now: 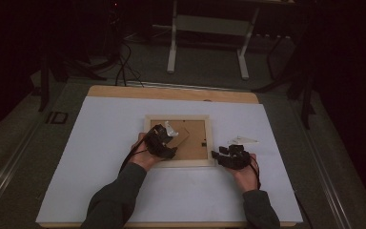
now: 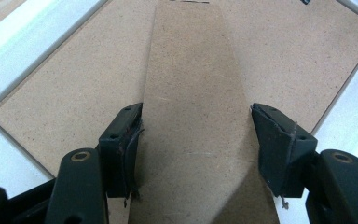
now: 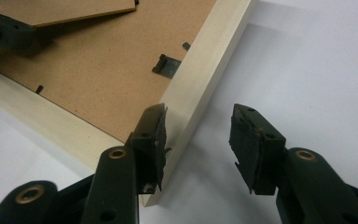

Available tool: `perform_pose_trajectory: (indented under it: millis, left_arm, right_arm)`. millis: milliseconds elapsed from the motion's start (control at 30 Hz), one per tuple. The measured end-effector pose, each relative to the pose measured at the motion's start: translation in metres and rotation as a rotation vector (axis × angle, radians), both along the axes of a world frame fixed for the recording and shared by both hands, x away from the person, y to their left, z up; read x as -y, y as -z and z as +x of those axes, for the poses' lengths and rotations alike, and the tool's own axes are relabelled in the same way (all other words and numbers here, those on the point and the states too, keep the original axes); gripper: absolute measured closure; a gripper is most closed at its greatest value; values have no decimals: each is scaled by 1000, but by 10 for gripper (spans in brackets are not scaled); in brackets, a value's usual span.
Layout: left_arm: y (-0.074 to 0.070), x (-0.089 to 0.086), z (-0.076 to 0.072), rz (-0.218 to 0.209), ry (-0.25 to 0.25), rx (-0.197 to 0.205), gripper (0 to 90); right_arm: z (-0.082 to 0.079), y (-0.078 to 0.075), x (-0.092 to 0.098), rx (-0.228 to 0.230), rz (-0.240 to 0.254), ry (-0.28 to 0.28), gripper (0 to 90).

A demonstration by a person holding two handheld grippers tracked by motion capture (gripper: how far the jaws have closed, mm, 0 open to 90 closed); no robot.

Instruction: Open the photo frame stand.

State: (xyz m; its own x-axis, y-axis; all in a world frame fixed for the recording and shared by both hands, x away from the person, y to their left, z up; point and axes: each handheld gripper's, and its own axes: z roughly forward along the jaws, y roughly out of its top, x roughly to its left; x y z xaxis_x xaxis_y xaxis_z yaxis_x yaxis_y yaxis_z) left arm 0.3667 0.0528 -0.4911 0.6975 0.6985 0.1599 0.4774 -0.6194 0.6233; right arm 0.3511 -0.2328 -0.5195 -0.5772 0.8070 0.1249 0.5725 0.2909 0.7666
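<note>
frame point(image 1: 178, 162) lies face-down mid worktop, a bit toward the far edge, backing board up. my left gripper point(image 1: 164, 138) sits over the frame's left part; in the left gripper view its jaws stand apart w/ the stand flap point(image 2: 196, 112) between them, left pad just at the flap's edge, right pad a little off it, so no clamp. my right gripper point(image 3: 198, 140) is at the frame's near-right corner, jaws apart: left jaw over the wood rail point(image 3: 205, 79), right jaw out over bare white worktop point(image 3: 317, 60). small clip point(image 3: 167, 65) on the board by that rail. white scrap point(image 1: 244, 140) lies just right of the frame.
</note>
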Motion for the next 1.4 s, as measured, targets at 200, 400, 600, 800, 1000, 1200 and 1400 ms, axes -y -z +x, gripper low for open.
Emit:
perform_pose_trajectory:
  millis: [200, 400, 600, 800, 1000, 1200, 1400]
  left_arm:
    - [-1, 1, -3, 3, 0, 21, 385]
    - [-4, 3, -8, 24, 3, 50, 385]
    - [-5, 3, -12, 33, 7, 73, 385]
    - [-5, 4, -16, 36, 7, 99, 385]
    - [-5, 5, -20, 41, 7, 130, 385]
    - [-5, 6, -25, 46, 9, 154, 385]
    - [-5, 6, -27, 48, 7, 168, 385]
  right_arm:
    - [0, -1, -3, 1, -9, -7, 543]
    - [2, -10, -1, 20, -18, -9, 538]
    - [7, -19, 3, 27, -12, -3, 539]
    - [16, -26, 4, 26, -1, -3, 542]
    - [25, -28, 1, 10, 17, -3, 546]
    - [34, -28, -2, -10, 3, -15, 556]
    - [42, -33, -6, -13, 4, -23, 557]
